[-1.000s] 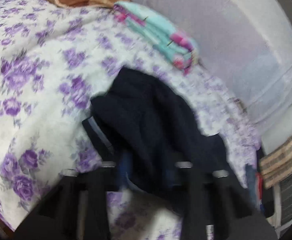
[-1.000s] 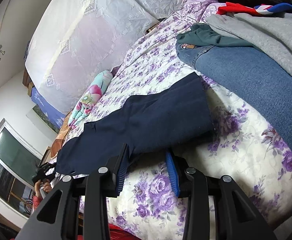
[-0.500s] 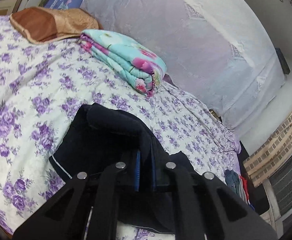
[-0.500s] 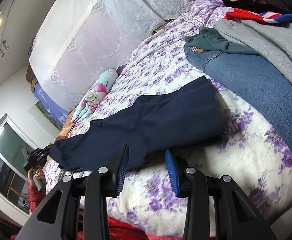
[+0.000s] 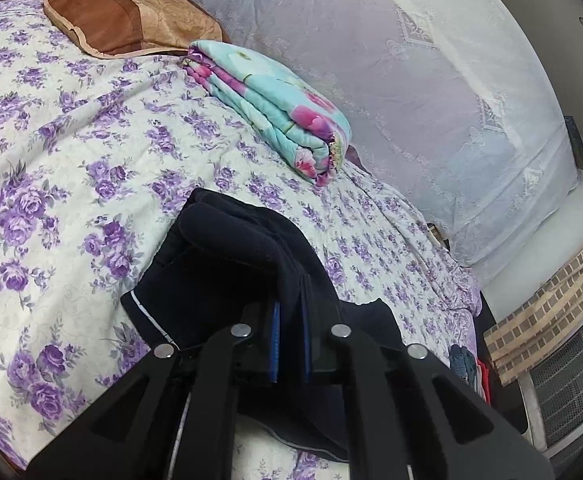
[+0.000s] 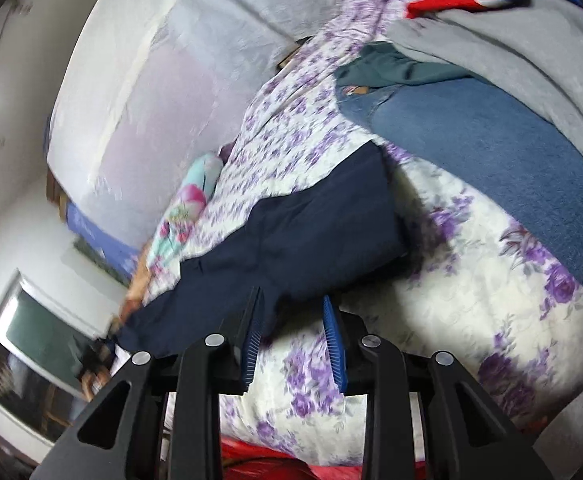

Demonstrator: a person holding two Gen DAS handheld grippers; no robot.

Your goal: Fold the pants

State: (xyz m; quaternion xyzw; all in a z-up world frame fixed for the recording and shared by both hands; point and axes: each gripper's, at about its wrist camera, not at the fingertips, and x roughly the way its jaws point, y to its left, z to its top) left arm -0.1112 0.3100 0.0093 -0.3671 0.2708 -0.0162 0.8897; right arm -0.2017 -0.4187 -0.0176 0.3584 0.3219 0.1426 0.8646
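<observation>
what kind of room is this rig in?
Most likely a home bedroom. The navy pants lie on a bed with a purple-flowered sheet; a brown pillow and a folded quilt sit near its far end, and a lace net hangs alongside.

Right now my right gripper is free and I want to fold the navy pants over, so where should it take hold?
Probably the near edge of the navy pants, just ahead of the open right gripper. That edge lies flat on the floral bedspread, so slide one finger under from the near side. The left gripper already pinches the far end.

Home bedroom: floral bedsheet (image 5: 91,128), pillow (image 5: 131,20), folded quilt (image 5: 275,100)
</observation>
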